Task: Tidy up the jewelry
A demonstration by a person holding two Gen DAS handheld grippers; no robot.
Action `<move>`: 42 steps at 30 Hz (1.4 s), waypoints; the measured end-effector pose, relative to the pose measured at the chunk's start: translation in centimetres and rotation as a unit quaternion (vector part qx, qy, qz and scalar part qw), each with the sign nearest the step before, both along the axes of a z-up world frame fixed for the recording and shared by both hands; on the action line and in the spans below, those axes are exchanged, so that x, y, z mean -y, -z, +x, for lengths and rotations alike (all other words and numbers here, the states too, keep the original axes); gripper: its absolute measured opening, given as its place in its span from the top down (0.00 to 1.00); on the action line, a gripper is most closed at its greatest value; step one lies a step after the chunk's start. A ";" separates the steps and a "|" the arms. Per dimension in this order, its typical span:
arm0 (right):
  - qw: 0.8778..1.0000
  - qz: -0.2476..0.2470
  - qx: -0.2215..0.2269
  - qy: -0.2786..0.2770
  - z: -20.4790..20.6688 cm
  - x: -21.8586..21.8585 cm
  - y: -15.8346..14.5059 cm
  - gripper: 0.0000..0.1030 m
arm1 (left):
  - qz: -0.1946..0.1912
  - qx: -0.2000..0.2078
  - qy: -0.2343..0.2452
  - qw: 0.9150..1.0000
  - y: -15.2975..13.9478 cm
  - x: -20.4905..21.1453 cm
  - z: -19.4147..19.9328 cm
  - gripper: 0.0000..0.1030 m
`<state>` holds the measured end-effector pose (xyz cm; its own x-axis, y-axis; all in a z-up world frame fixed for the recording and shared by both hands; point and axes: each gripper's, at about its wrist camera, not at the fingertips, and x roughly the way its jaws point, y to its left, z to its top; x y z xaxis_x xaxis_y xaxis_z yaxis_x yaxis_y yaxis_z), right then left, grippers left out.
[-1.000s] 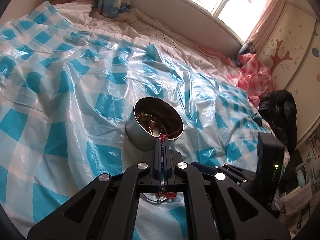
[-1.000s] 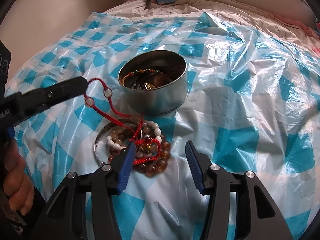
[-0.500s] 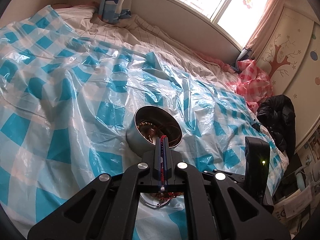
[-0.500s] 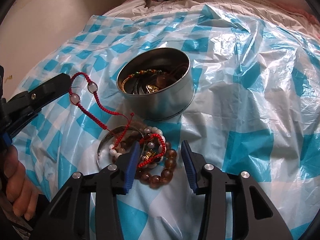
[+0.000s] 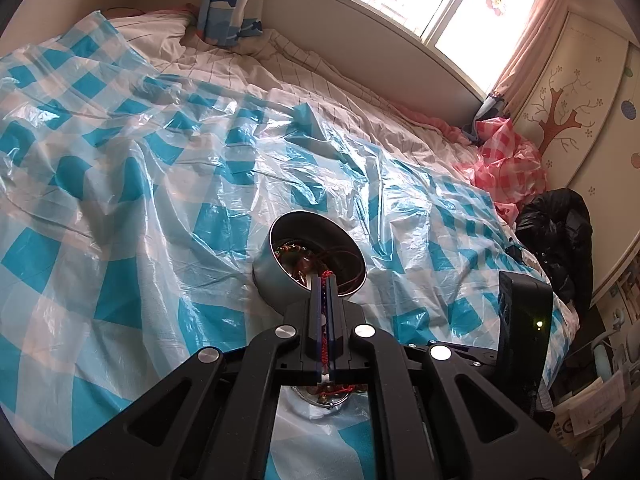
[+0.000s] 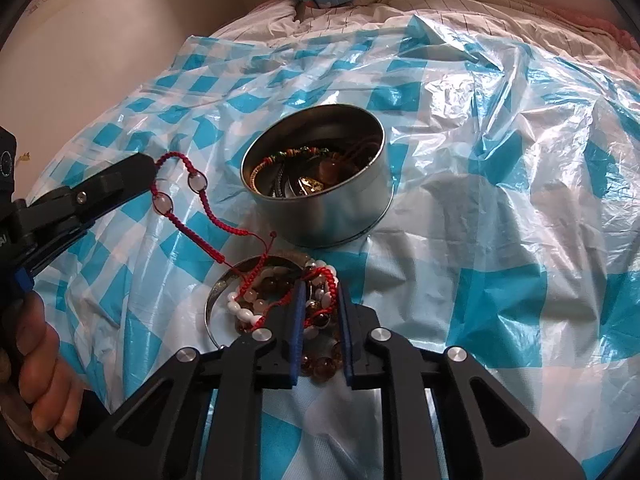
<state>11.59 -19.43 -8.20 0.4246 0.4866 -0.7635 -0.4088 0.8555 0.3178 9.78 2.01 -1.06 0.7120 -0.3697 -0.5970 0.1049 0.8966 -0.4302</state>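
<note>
My left gripper (image 5: pixel 324 280) is shut on a red cord bracelet (image 6: pixel 188 200) with two clear beads. The cord runs taut from its tip (image 6: pixel 146 168) down to a pile of bead bracelets (image 6: pixel 276 296). That pile lies in a shallow metal lid (image 6: pixel 212 300) on the bed. My right gripper (image 6: pixel 320 296) points down at the pile and its jaws are closing. White and brown beads and a red cord loop fill the narrow gap, touching both pads. A round metal tin (image 6: pixel 320 216) holding several bracelets stands just behind the lid, and the tin (image 5: pixel 272 276) also shows beyond my left fingertips.
A blue-and-white checked plastic sheet (image 6: pixel 500 208) covers the bed. A wall (image 6: pixel 100 40) runs along the left. A blue patterned pillow (image 5: pixel 228 12), a pink checked cloth (image 5: pixel 508 160) and a black bag (image 5: pixel 560 232) lie at the bed's edges. A person's hand (image 6: pixel 36 368) holds the left gripper.
The right jaws have come from wide apart to a narrow gap around the beads of the pile. The left gripper stays shut on the red cord bracelet and has barely shifted.
</note>
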 end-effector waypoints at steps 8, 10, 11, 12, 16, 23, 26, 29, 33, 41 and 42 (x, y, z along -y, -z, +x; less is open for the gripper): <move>1.000 -0.018 0.014 -0.002 -0.4 -0.3 -0.3 0.86 | 0.000 0.000 0.000 1.000 0.0 0.1 0.0 0.98; 1.000 -0.016 0.010 0.001 -0.3 -0.3 -0.2 0.86 | 0.000 0.000 0.000 1.000 0.0 0.1 0.0 0.98; 1.000 -0.015 0.009 0.001 -0.2 -0.2 -0.1 0.86 | 0.000 0.001 -0.001 1.000 0.0 0.1 0.0 0.98; 1.000 -0.014 0.009 0.000 -0.2 -0.2 -0.1 0.86 | 0.000 0.000 -0.001 1.000 0.0 0.2 0.0 0.98; 1.000 -0.017 0.013 -0.002 -0.3 -0.3 -0.2 0.86 | 0.000 0.000 0.000 1.000 0.0 0.2 0.0 0.98; 1.000 -0.016 0.010 0.004 -0.4 0.0 -0.2 0.86 | 0.000 0.001 0.000 1.000 0.0 0.2 0.0 0.98; 1.000 -0.020 0.009 0.010 -0.3 0.0 -0.1 0.79 | 0.001 0.000 0.000 1.000 0.0 0.2 0.0 0.98; 1.000 -0.013 0.012 0.008 -0.3 0.1 -0.2 0.81 | 0.001 0.000 0.000 1.000 0.0 0.2 0.0 0.98; 1.000 -0.017 0.026 0.005 -0.7 0.1 -0.7 0.96 | 0.001 0.000 0.000 1.000 0.0 0.2 0.0 0.98; 0.999 0.022 0.034 0.004 -1.1 0.9 -1.7 0.99 | 0.001 0.000 0.000 1.000 0.0 0.2 0.0 0.98; 0.999 0.034 0.034 0.006 -1.1 1.2 -1.9 0.99 | 0.002 0.000 0.000 1.000 0.0 0.3 0.0 0.98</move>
<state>10.52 -20.59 -6.32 0.4813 0.5299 -0.6982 -0.4208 0.8384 0.3463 9.77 1.75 -1.03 0.7124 -0.3678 -0.5976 0.1050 0.8979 -0.4274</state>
